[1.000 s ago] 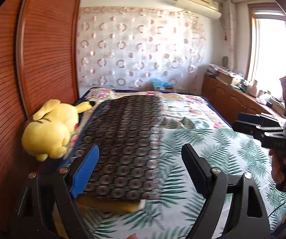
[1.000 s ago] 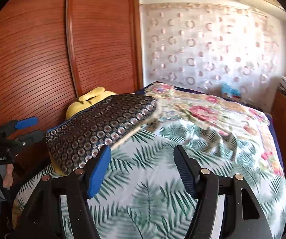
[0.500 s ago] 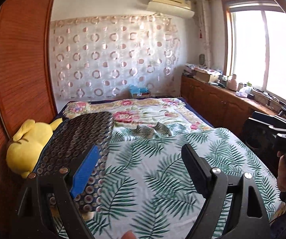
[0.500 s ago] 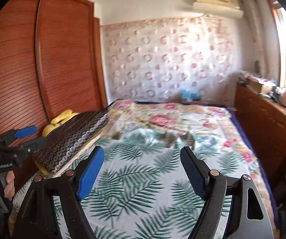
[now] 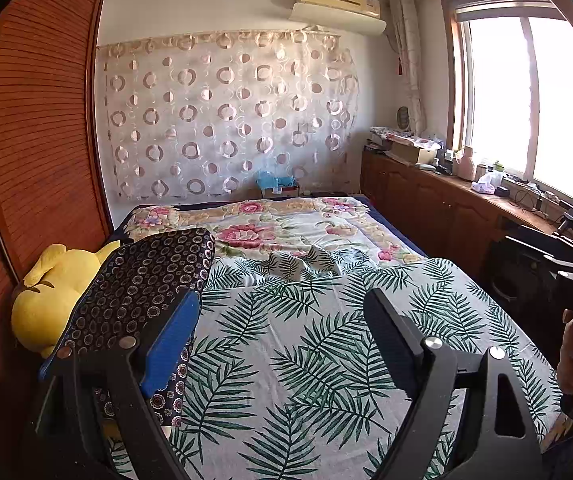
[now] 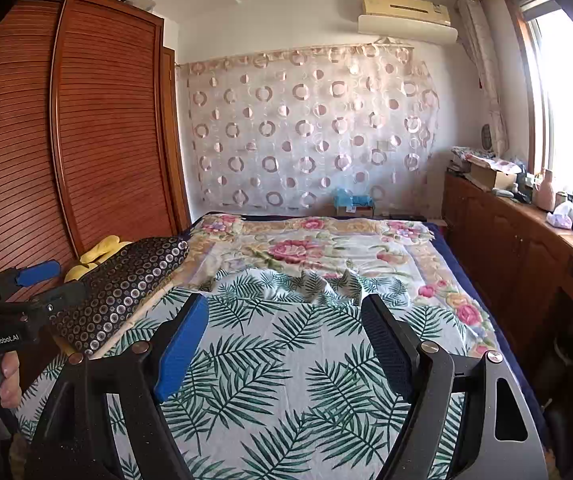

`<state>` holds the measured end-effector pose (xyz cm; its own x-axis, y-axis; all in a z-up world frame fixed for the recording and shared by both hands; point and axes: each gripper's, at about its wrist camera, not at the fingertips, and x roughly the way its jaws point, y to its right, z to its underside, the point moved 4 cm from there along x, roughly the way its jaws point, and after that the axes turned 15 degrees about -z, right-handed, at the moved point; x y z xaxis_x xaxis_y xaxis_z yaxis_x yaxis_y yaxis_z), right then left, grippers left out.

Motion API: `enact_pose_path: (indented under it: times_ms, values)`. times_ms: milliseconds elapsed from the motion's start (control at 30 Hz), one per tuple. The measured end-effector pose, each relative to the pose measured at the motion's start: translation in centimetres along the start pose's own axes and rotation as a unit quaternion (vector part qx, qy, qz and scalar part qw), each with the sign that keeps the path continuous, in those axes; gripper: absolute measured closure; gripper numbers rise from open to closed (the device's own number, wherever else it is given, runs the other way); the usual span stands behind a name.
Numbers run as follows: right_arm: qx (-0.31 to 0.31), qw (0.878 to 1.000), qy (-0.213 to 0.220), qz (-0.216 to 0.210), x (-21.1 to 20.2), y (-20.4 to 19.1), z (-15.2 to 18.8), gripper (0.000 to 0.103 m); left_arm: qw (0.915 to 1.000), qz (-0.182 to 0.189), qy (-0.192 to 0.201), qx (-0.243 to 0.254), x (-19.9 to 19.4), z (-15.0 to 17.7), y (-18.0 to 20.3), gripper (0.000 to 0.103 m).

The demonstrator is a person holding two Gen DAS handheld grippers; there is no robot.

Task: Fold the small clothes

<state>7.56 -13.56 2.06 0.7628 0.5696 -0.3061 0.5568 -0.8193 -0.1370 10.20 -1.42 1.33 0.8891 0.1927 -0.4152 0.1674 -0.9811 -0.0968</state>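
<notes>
A bed (image 5: 466,320) fills the room, covered by a palm-leaf sheet (image 5: 286,340). A dark ring-patterned pillow (image 5: 142,280) lies along its left edge. Mid-bed lies a small crumpled leaf-print garment (image 5: 306,262). Both the left tongs (image 5: 282,344) and the right tongs (image 6: 286,344) hover above the sheet, released and empty; the right jaws have just been opening.

Both cameras look from the foot of the bed (image 5: 286,360) down its length toward the curtained wall (image 5: 226,120), tilted slightly downward and close above the leaf-print cover. The left view sits nearer the wardrobe (image 5: 42,140), the right nearer the window (image 6: 566,100). They share bed, curtain and air conditioner (image 6: 406,16).
</notes>
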Motion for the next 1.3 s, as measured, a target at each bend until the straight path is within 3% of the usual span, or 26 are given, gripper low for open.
enact_pose_path:
  times_ms: [1300]
  values:
    - [0.004, 1.000, -0.005, 0.006, -2.2, 1.5, 0.1, 0.023, 1.0000, -0.003, 0.002, -0.002, -0.1, -0.3, -0.2, 0.018]
